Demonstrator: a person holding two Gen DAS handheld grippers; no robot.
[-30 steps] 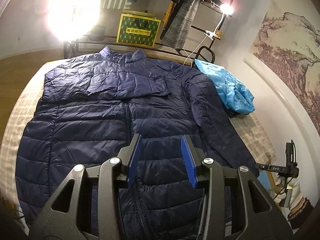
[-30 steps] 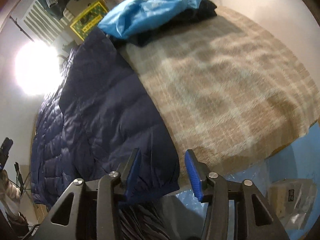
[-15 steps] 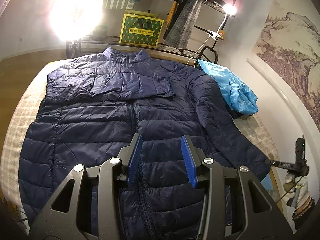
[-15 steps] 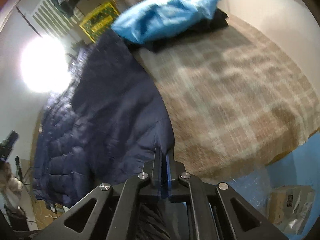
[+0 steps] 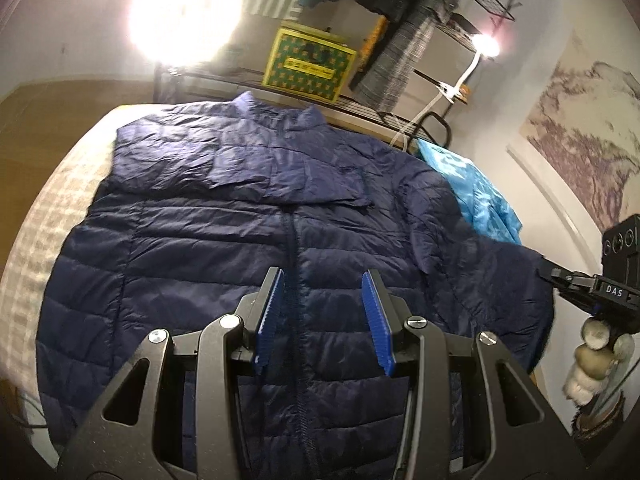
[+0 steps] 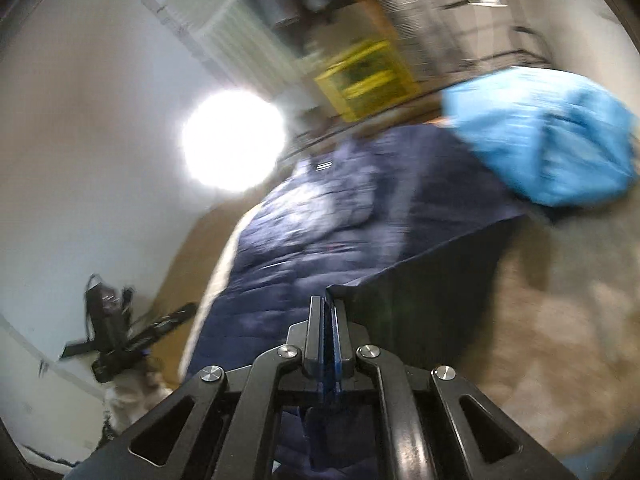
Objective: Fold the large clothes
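Observation:
A navy puffer jacket [image 5: 200, 240] lies front up on the bed, collar at the far end. One sleeve [image 5: 280, 176] is folded across its chest. My left gripper [image 5: 324, 320] hovers open over the lower front by the zipper, with nothing between its blue pads. My right gripper [image 6: 329, 308] is shut on the cuff of the jacket's other sleeve [image 6: 400, 276] and holds it raised off the bed. In the left wrist view that gripper [image 5: 580, 288] shows at the right edge with the sleeve end [image 5: 520, 280] hanging from it. The right wrist view is blurred.
A light blue garment [image 5: 476, 196] [image 6: 552, 148] is bunched at the far right of the plaid bed cover [image 5: 52, 208]. Behind the bed stand a wire rack with a yellow-green box [image 5: 308, 64], hanging clothes and a bright lamp [image 5: 184, 12]. A wall runs along the right.
My right gripper shut on the sleeve cuff at the bed's edge, then lifted it and swung it toward the jacket's body. My left gripper shifted a little over the jacket, still open.

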